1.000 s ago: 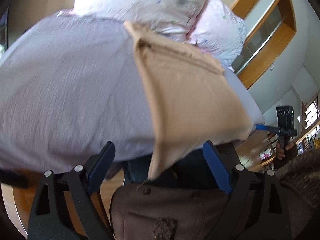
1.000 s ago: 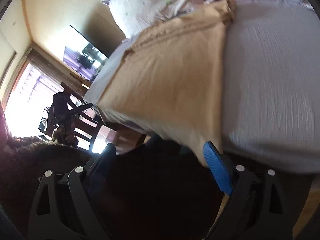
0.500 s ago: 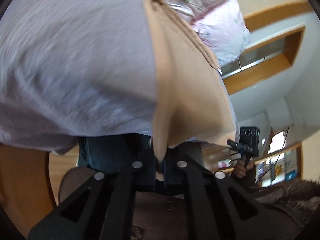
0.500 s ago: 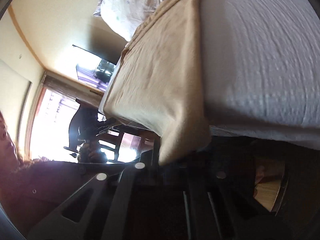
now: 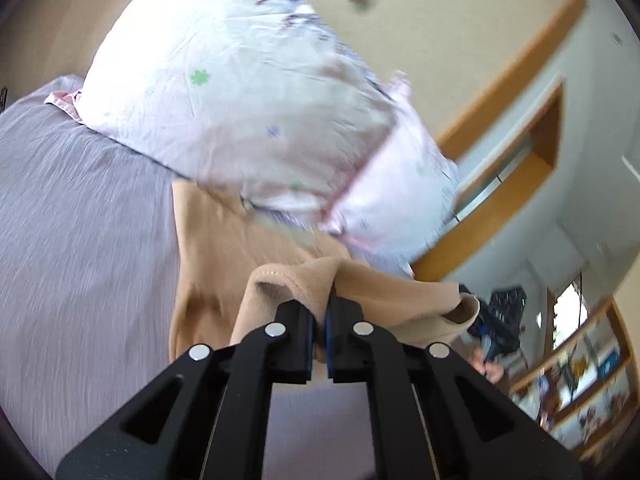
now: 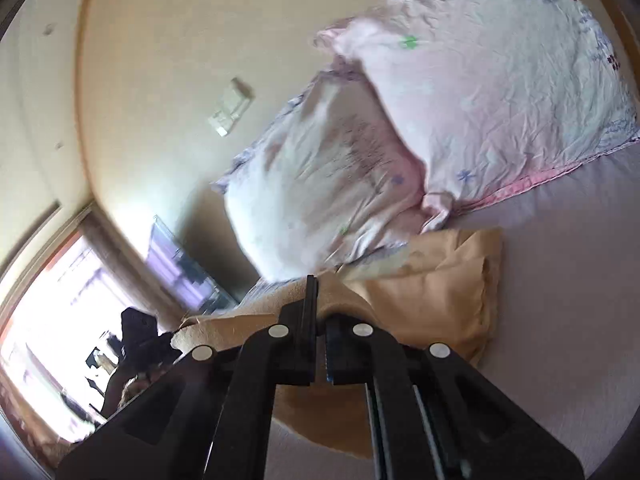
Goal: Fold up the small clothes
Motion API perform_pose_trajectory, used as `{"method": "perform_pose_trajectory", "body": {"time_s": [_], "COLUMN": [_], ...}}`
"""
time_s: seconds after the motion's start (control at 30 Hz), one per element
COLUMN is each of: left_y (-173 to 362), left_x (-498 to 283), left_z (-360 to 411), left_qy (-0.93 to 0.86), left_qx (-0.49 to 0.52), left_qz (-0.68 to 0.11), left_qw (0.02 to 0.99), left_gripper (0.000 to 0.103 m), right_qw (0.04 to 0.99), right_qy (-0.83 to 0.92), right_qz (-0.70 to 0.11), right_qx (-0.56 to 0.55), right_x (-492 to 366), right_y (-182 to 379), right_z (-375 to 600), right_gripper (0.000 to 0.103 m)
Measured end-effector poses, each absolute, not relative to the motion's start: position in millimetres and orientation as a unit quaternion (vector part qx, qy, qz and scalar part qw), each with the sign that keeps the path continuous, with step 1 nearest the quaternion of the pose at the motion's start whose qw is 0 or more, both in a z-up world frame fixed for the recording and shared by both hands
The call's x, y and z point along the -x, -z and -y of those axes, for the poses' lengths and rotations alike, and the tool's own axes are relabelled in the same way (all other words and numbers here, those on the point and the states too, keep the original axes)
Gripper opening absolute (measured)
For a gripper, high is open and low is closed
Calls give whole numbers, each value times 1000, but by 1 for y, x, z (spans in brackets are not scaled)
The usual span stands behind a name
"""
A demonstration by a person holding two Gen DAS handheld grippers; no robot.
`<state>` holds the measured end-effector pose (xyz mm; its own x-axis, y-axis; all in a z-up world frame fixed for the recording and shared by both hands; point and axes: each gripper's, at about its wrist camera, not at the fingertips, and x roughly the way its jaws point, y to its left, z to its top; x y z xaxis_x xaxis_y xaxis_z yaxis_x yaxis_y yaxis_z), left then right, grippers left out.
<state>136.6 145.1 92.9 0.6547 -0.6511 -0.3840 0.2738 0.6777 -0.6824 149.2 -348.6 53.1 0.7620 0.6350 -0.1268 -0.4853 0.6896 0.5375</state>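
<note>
left wrist view: a tan garment (image 5: pixel 224 264) lies at the frame's centre on the lilac bed (image 5: pixel 72 208), its near edge lifted and pinched in the closed left gripper (image 5: pixel 320 332). lower centre of the right view, the right gripper (image 6: pixel 320 344) clamps another edge. judging by this, the first fold is under way, not laid. pillows (image 5: pixel 240 92) fill the top.

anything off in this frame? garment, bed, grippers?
Nothing stands out. Both grippers, left and right, are shut on the tan garment, its near edge lifted over the part lying on the sheet below the pillows. Motion blur only.
</note>
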Motion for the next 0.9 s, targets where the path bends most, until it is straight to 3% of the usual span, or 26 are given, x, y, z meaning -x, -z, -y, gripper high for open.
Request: {"method": "perform_pose_trajectory", "body": {"time_s": [0.17,0.33,0.4,0.43,0.47,0.53,0.6,0.7,0.73,0.77,0.83,0.9], "left_y": [-37,-10,-1,0,1,-3,-5,-3,-1,2,4,3], "left_x": [-256,-281,-286,-286,-287,-292,-295,-299,-300,-301,-305,-308], "left_z": [-135,-134,-139,-142,-144,-146,-146,-142,-141,-140,-139,-141], "left_qy": [184,171,162,160,161,161,158,153,148,146,152,141], "left_qx": [325,343,364,372,376,380,371,362,360,359,382,388], "left_qz": [-404,-421,-424,-423,-420,-413,-410,-420,-425,-427,-400,-397], "left_qw": [835,822,813,811,810,812,818,818,817,817,819,820], "left_gripper": [4,4,13,20,34,42,45,46,45,44,40,35], "right_qw": [905,903,904,899,899,924,937,929,926,922,927,948], "right_qy": [-201,-159,-128,-137,-152,-145,-132,-126,-118,-114,-119,-112], "right_qz": [-232,-224,-238,-244,-250,-248,-263,-311,-330,-345,-334,-265], "right_qx": [-295,-330,-331,-335,-325,-253,-189,-155,-143,-131,-126,-138], "right_x": [-275,-309,-313,-312,-312,-302,-300,-313,-322,-327,-326,-309], "right_y": [-24,-16,-19,-20,-24,-33,-35,-25,-20,-14,-14,-30], "right_z": [353,371,379,381,378,363,346,329,321,316,311,319], "right_gripper": [3,3,4,12,42,83,81,63,45,7,6,6]}}
